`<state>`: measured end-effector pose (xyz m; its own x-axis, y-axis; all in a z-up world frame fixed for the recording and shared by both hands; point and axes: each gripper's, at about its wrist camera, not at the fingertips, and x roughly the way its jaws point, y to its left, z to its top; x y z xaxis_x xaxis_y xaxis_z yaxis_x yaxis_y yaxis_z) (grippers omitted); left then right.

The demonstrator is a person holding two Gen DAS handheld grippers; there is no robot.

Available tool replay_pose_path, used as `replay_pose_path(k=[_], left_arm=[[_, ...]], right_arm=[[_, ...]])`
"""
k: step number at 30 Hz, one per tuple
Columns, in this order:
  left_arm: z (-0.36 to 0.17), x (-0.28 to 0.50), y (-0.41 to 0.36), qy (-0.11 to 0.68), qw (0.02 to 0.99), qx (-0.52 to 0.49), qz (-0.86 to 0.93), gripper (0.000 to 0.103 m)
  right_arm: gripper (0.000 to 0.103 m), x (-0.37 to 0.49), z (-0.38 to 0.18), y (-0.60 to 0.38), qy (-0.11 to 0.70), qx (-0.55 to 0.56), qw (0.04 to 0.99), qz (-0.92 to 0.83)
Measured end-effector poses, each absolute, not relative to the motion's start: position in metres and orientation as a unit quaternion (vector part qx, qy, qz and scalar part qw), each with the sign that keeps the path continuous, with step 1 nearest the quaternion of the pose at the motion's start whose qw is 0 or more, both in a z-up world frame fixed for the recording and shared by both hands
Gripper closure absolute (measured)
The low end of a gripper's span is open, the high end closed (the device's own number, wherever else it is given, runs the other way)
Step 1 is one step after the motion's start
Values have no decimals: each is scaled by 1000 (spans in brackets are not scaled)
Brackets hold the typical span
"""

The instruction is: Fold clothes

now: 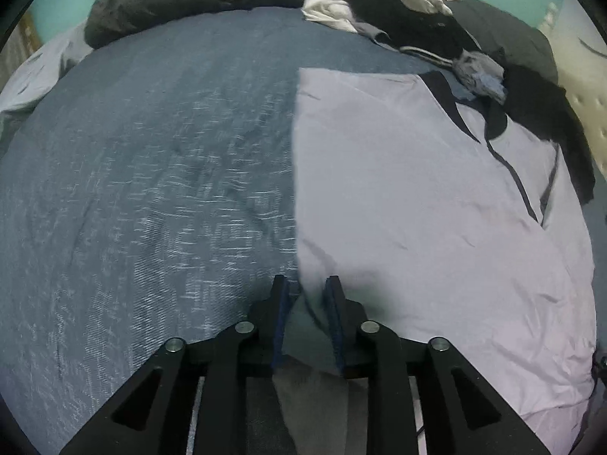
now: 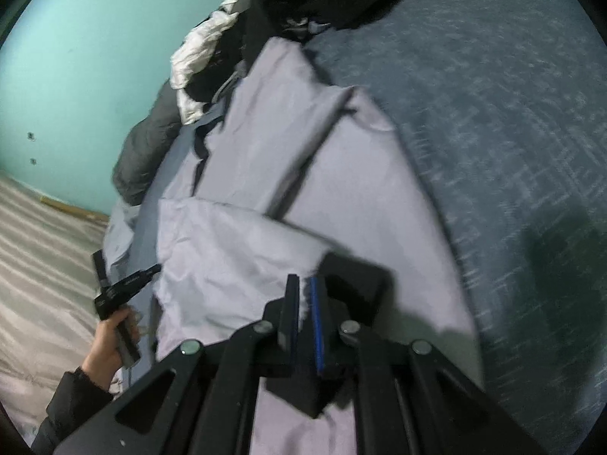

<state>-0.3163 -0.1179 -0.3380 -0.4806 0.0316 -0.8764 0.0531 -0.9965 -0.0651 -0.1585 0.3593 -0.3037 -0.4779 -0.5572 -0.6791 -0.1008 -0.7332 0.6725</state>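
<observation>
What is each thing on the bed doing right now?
Lilac shirt: spread on the bed, part folded, an edge pinched.
Left gripper: jaws apart, shirt edge between them.
Right gripper: shut on a fold of the shirt.
Clothes pile: crumpled, unfolded.
Blue bedspread: lying flat.

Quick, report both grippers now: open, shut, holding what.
Left gripper: open, pale lilac garment edge between its parted fingers, not pinched.
Right gripper: shut on the pale lilac garment.

Both wrist views look steeply down, close over one shirt (image 1: 417, 197).
</observation>
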Motion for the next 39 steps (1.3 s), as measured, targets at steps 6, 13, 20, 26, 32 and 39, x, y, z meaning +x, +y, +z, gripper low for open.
replay_pose_path(k=[6,13,20,26,32,39], left_arm=[[-326,-304,-135,71,13,487,-870,76],[-341,-310,-134,79,1,504,-860,75],[-326,-295,-140,84,17,483,-872,77],[-325,-298,-118,55,-10,488,-871,77],[-334,-291,-131,48,25,498,-866,76],[-330,-291,-116,38,-3,492,-870,77]], right_arm=[[96,-159,-302,368,-361,478,139,-789],[96,-157,-302,356,-357,482,158,-784],[96,-160,-303,361,-358,481,151,-786],[96,-161,-302,354,-354,481,159,-786],[96,-161,-302,356,-356,480,156,-787],[96,-162,-302,351,-355,480,162,-786]])
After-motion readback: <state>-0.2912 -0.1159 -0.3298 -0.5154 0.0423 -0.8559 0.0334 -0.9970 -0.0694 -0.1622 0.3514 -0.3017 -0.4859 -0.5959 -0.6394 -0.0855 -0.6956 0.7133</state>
